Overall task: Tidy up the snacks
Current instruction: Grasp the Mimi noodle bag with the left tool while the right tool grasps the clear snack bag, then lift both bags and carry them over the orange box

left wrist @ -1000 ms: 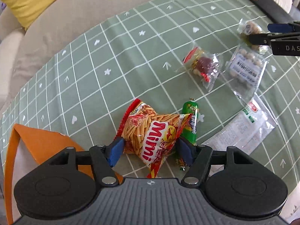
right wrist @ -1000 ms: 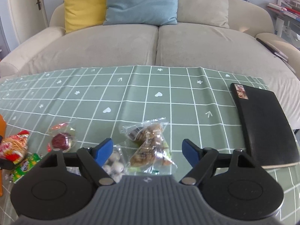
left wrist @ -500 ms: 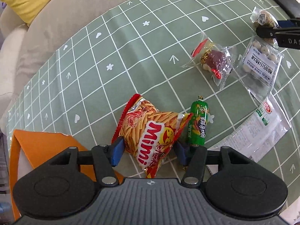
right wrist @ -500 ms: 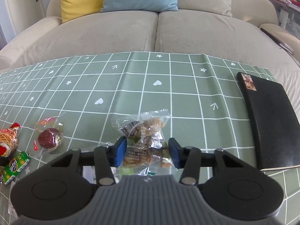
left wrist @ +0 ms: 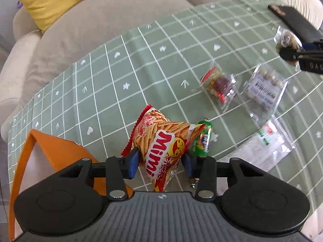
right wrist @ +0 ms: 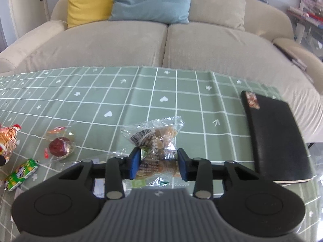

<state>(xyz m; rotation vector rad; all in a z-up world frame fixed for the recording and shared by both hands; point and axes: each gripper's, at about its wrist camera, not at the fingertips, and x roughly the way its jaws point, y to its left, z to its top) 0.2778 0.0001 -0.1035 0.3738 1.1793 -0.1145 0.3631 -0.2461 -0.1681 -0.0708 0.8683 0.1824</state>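
- Left hand-held gripper (left wrist: 160,164), jaws just closing, pinches the Mimi bag (left wrist: 163,147) beside the orange bin (left wrist: 50,151); the slick foil could slip.
- Right hand-held gripper (right wrist: 158,164), also closing, grips the clear biscuit packet (right wrist: 155,141), likely crushing it.

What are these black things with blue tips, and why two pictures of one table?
No robot here: a person holds hand tongs, one per hand, each with a camera looking along its fingers. The left tongs have just closed on the Mimi bag; the right tongs have just closed on a clear biscuit packet. Left on the green cloth: a green sausage, a red sweet, a packet of white balls and a white sachet. A black notebook lies right.
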